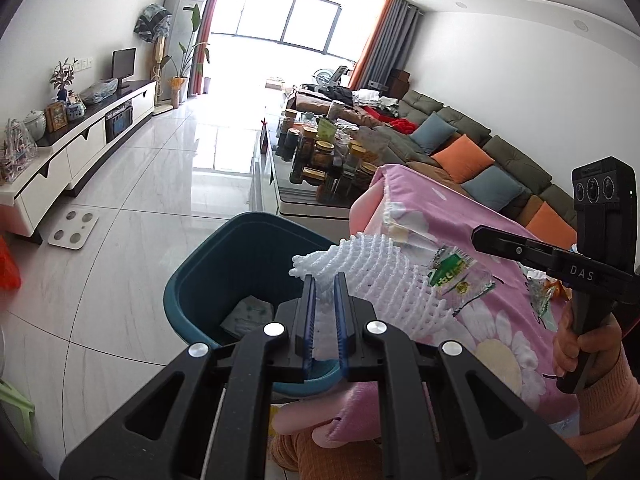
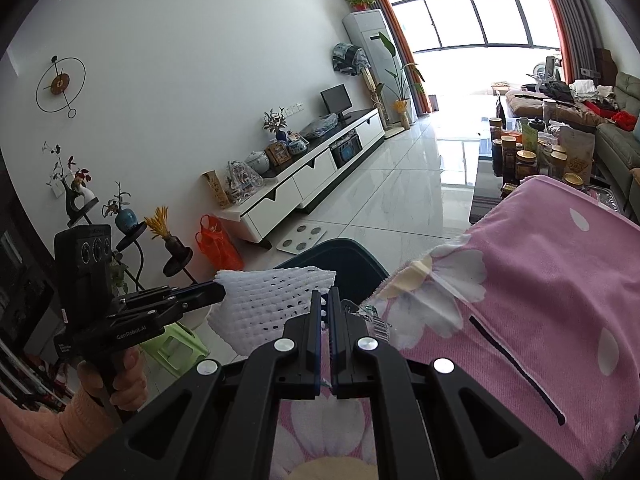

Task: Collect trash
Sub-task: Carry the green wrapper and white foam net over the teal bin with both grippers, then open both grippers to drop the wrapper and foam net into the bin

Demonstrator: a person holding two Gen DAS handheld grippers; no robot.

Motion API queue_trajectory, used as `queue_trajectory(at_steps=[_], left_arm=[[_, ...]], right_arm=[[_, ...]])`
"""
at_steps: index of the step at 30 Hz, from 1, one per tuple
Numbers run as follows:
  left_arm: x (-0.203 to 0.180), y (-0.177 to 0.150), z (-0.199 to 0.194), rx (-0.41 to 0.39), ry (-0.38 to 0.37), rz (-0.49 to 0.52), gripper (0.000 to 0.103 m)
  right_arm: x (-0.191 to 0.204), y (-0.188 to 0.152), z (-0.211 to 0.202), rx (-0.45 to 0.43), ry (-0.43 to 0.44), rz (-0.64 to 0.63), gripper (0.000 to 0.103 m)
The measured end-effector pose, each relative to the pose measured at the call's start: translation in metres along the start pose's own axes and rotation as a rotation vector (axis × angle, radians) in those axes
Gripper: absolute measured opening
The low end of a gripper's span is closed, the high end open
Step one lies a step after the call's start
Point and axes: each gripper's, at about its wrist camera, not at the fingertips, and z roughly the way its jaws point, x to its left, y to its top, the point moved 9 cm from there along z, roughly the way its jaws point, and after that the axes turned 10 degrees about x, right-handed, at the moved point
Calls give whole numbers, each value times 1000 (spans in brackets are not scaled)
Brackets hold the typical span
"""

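My left gripper (image 1: pixel 324 280) is shut on a white foam fruit net (image 1: pixel 380 280), which hangs over the near rim of a teal bin (image 1: pixel 224 264). The right wrist view shows the same net (image 2: pixel 272 304) in the left gripper (image 2: pixel 218 292), in front of the bin (image 2: pixel 340 256). My right gripper (image 2: pixel 328 296) is shut, with a clear wrapper with green print (image 2: pixel 370 316) pinched at its tips. In the left wrist view that wrapper (image 1: pixel 456 276) hangs under the right gripper (image 1: pixel 476 236), above a pink flowered cloth (image 1: pixel 500 320).
A crumpled paper (image 1: pixel 248 314) lies inside the bin. More wrappers (image 1: pixel 540 292) lie on the cloth at the right. A coffee table with jars (image 1: pixel 320 160) stands beyond, with a sofa (image 1: pixel 480 148) to its right. A white scale (image 1: pixel 74 228) lies on the tiled floor.
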Motion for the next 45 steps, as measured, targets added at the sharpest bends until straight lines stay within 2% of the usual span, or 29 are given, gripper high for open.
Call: queue_trajectory(at_steps=[3,6,8,11,14,19,21,23,29,34,42,45], left_arm=[[14,-2,3,7,15,-24,10],[24,-5,6,13,14,-42,10],[25,-7,7,12,12,-48,10],[29,-10,9,9,8,-53,10],[34,-11,7,4,7,-58,10],[31,-12,6,8,7,-69,10],[30,-13,5,9,9,-70,10],[31,-13,4,8,12,-72,10],[39,-11,5,3,36,-95,10],[52,-9,8,-2,75,-125,10],[68,-12,31,33,132,-160,11],[70,-14,44,55,134,-167,12]], right_arm=[[-1,2,9,19,-2,6,2],[-7,1,2,6,-17,30,8],[-15,-5,-1,15,-61,38,28],[-30,-15,-4,29,-121,60,46],[-44,-28,-4,47,-168,79,55],[-58,-40,9,97,-187,111,55],[-55,-42,13,104,-180,108,45],[-53,-42,13,101,-179,103,41],[-31,-24,11,77,-143,41,41],[2,-6,31,90,-99,-55,41],[25,14,85,180,-56,-98,45],[23,15,102,217,-59,-85,50]])
